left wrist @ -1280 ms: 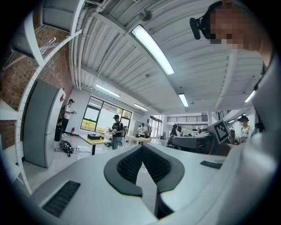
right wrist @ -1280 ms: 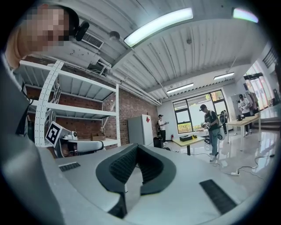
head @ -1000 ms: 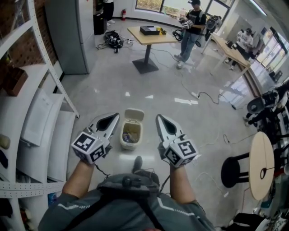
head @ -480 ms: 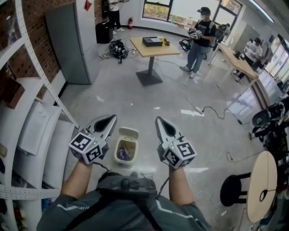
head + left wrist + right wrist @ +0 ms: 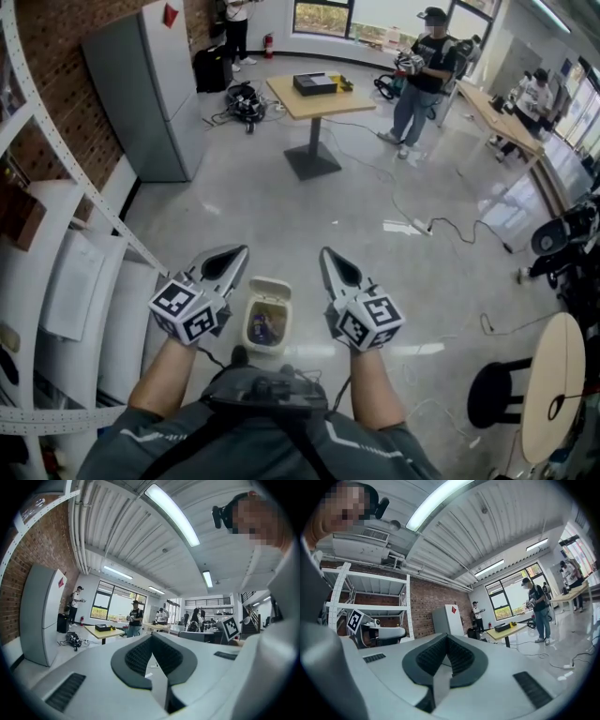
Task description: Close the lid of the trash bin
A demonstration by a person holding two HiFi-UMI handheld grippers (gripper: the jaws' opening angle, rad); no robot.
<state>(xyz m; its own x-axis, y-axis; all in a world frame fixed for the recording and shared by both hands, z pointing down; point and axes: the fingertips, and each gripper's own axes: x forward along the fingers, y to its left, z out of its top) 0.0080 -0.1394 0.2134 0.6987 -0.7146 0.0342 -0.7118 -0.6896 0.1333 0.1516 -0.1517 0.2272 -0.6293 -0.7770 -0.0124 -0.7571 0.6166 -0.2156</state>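
A small cream trash bin [image 5: 251,339] stands on the grey floor just in front of my feet. Its lid [image 5: 272,289] is flipped up and back on the far side, and coloured rubbish shows inside. In the head view my left gripper [image 5: 236,253] hangs to the left of the bin and my right gripper [image 5: 328,253] to the right, both well above it and pointing forward. Both are shut with nothing held. The left gripper view shows its jaws [image 5: 151,638] aimed level at the room, as does the right gripper [image 5: 446,637]; neither shows the bin.
A white shelf rack [image 5: 70,281] runs along the left by a brick wall, with a grey cabinet [image 5: 150,89] beyond. Ahead are a wooden table [image 5: 319,94], standing people [image 5: 422,70] and floor cables [image 5: 450,225]. A black stool [image 5: 497,394] and round tabletop [image 5: 553,384] are at right.
The bin has slid lower and closer in the head view, now between the two grippers' bodies. Both grippers keep the same shut pose side by side.
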